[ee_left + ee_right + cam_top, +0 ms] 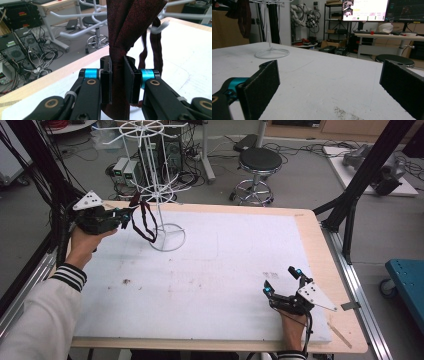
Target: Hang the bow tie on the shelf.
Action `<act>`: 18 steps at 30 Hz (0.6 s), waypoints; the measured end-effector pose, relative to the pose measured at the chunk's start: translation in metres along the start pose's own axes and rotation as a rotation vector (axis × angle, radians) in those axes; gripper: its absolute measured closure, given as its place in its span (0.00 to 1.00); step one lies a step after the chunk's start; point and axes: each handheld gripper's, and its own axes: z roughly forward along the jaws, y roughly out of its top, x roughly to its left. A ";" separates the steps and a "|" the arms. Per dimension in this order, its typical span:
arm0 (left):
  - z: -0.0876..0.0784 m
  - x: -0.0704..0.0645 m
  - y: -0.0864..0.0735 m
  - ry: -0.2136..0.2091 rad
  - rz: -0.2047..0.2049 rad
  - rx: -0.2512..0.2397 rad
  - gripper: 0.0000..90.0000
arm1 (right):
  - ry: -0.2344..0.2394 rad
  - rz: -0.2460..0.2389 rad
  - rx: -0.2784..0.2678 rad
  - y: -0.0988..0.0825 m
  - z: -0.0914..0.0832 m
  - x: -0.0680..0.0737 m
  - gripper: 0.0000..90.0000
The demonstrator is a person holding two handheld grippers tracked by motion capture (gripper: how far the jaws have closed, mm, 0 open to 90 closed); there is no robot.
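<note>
White padded tabletop point(215, 270), wooden border; stool point(259, 160) and cabling on floor beyond. Far-left: white wire display rack point(159, 195) on ring base. Dark maroon fabric strap point(145, 220) hangs looped beside rack's lower hooks, long axis near vertical. Left tool point(126, 215) clamped on strap, fabric running up between its jaws. Right tool point(282, 282) near-right, low over tabletop, jaws wide apart, empty.
</note>
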 end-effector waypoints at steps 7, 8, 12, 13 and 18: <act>0.003 -0.001 -0.007 -0.001 -0.002 0.010 0.86 | 0.000 -0.005 0.001 0.000 0.000 0.000 0.02; 0.002 -0.001 -0.009 0.004 0.000 0.018 0.86 | -0.001 -0.001 0.002 0.000 0.000 0.000 0.02; 0.002 0.000 -0.013 0.000 -0.007 0.016 0.86 | -0.002 -0.004 0.001 0.000 0.000 0.000 0.02; 0.002 0.000 -0.013 -0.004 -0.010 0.017 0.86 | -0.001 -0.002 0.002 0.000 0.000 0.000 0.02; -0.002 0.003 -0.013 -0.072 0.007 -0.006 0.71 | -0.001 0.001 0.001 0.000 0.000 0.000 0.02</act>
